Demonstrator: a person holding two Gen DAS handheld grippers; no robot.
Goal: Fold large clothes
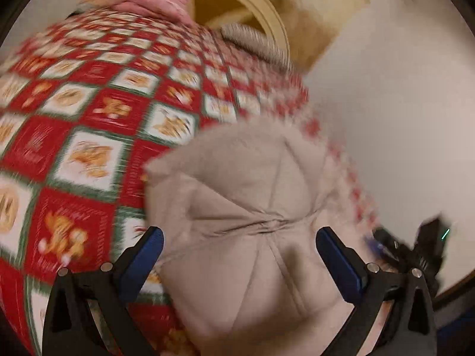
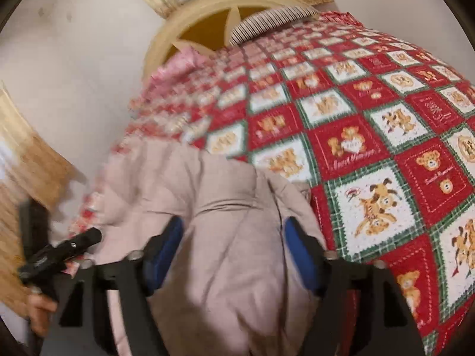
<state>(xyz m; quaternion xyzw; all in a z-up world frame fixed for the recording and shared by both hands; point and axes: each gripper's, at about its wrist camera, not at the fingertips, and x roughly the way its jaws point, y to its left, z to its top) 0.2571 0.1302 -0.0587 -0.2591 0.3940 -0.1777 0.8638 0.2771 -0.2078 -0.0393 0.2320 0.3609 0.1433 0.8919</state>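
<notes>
my left gripper (image 1: 239, 238): spread around beige padded jacket (image 1: 237, 192) | my right gripper (image 2: 233, 233): spread, same jacket | on teddy-bear quilt (image 2: 371, 136), bed

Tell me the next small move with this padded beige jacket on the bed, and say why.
Probably close both grippers on the jacket: the left gripper and right gripper each straddle bunched fabric with jaws apart, gripping nothing, and it lies crumpled on the quilt.

Left black two-finger gripper with blue pads (image 1: 239, 238) spread wide, fabric bunched between its fingers but not pinched. Right black two-finger gripper with blue pads (image 2: 233, 228) likewise parted, cloth lying between. A bare hand (image 2: 40, 311) shows low at its left, gripping a handle.
</notes>
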